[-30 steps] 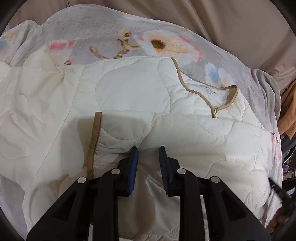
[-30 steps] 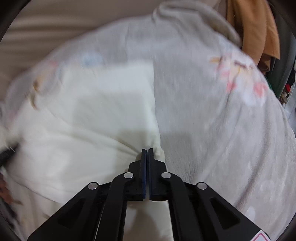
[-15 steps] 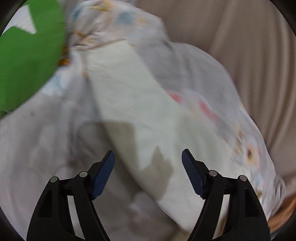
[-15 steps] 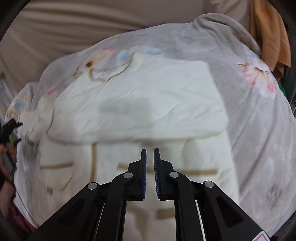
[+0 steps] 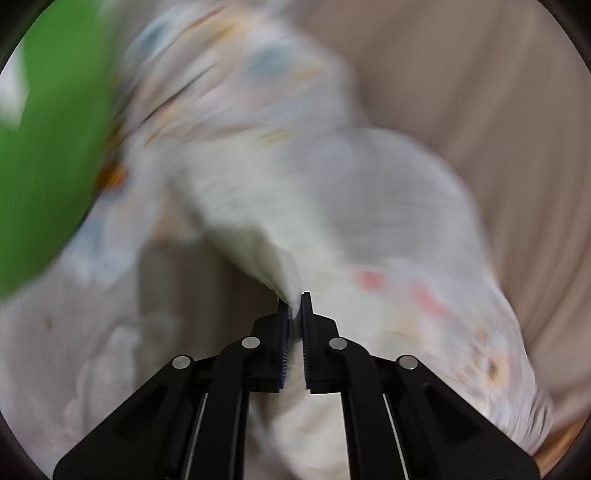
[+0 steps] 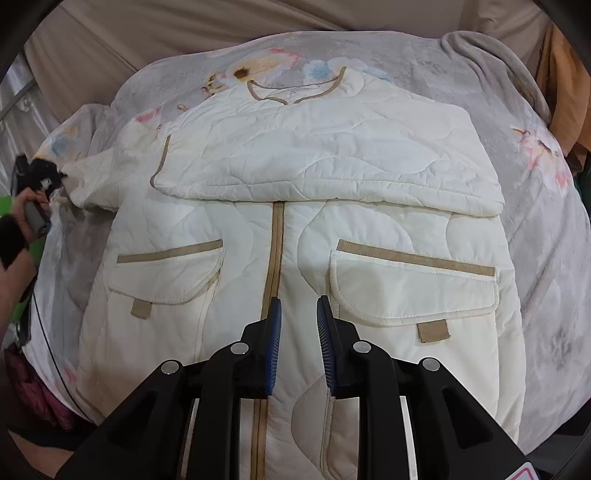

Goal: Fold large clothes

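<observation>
A cream quilted jacket (image 6: 280, 236) with tan trim lies front-up on a grey floral blanket (image 6: 546, 206). One sleeve (image 6: 332, 166) is folded across its chest. My right gripper (image 6: 298, 310) is open and empty, hovering over the jacket's tan zipper line near the lower front. My left gripper (image 5: 294, 306) is shut on the end of the jacket's other sleeve (image 5: 258, 229); this view is blurred. In the right wrist view the left gripper (image 6: 55, 175) shows at the far left, holding that sleeve (image 6: 96, 177) at the blanket's edge.
Beige curtain (image 6: 147, 33) hangs behind the blanket. Orange cloth (image 6: 565, 81) lies at the far right. A green shape (image 5: 48, 147) fills the left of the left wrist view. Pink fabric (image 6: 44, 402) sits low at the left.
My left gripper left the folded sleeve, opened wide, swung left and shut on the other sleeve's end. My right gripper let go of the jacket, opened and pulled back over the lower front.
</observation>
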Motion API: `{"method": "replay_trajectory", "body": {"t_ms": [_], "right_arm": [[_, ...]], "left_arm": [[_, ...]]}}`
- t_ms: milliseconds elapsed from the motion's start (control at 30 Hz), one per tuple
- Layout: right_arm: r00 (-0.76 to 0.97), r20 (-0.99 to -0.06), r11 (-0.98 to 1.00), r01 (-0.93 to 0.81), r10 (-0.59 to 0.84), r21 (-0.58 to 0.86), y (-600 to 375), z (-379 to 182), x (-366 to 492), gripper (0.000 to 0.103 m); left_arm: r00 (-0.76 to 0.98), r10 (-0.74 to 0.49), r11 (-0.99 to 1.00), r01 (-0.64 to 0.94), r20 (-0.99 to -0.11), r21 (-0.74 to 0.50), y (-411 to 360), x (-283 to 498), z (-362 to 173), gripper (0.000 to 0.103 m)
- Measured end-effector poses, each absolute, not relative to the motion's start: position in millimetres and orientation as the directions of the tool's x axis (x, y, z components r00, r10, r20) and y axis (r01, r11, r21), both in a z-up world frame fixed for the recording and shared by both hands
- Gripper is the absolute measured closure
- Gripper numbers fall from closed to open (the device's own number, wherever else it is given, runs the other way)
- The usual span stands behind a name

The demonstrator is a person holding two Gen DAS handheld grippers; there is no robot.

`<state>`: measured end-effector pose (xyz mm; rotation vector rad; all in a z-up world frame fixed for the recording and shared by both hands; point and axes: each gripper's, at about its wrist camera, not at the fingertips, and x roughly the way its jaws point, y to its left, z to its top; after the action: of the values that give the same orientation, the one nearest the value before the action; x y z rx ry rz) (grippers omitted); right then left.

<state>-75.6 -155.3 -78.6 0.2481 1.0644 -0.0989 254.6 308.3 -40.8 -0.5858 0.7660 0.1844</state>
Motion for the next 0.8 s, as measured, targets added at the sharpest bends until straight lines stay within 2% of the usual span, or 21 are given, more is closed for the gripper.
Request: {"method": "replay_trajectory", "body": {"t_ms": [67, 200, 267, 367, 500, 567, 600, 667, 700, 800], "right_arm": [[0.493, -0.869, 0.965, 0.199, 0.053, 0.171, -156, -78, -74, 0.082], [0.519, -0.851, 0.964, 0.175, 0.081, 0.198, -152, -77, -72, 0.082], [0.533, -0.841, 0.963, 0.166, 0.094, 0.213, -154, -76, -74, 0.081], [0.550, -0.829, 0.956, 0.177, 0.101, 0.234, -165, -77, -84, 0.079], [0.558, -0.825, 0.933, 0.245, 0.086, 0.263, -198, -85, -105, 0.075], [0.557, -0.828, 0.920, 0.291, 0.061, 0.263, -218, -90, -119, 0.074], [0.556, -0.830, 0.916, 0.306, 0.049, 0.259, -226, -91, -124, 0.073], [0.556, -0.831, 0.910, 0.334, 0.019, 0.244, -242, -92, -133, 0.070], [0.556, -0.831, 0.910, 0.344, 0.001, 0.231, -248, -92, -135, 0.070], [0.583, -0.812, 0.923, 0.328, -0.029, 0.202, -258, -80, -129, 0.065]], "left_arm": [[0.763, -0.104, 0.899, -0.202, -0.638, -0.388, 260, 250, 5, 0.099], [0.773, -0.349, 0.922, 0.182, -0.530, -0.342, 128, 213, 85, 0.098], [0.723, -0.451, 0.890, 0.323, -0.523, -0.321, 63, 187, 97, 0.098], [0.592, -0.555, 0.826, 0.475, -0.584, -0.304, -39, 144, 72, 0.094], [0.352, -0.503, 0.811, 0.509, -0.789, -0.289, -144, 89, -31, 0.079], [0.291, -0.461, 0.827, 0.482, -0.839, -0.288, -156, 68, -61, 0.079], [0.260, -0.455, 0.839, 0.447, -0.852, -0.311, -152, 61, -74, 0.078], [0.246, -0.489, 0.840, 0.391, -0.837, -0.376, -133, 50, -76, 0.067], [0.262, -0.490, 0.846, 0.372, -0.831, -0.381, -121, 47, -73, 0.061], [0.375, -0.445, 0.888, 0.302, -0.813, -0.347, -74, 58, -55, 0.054]]}}
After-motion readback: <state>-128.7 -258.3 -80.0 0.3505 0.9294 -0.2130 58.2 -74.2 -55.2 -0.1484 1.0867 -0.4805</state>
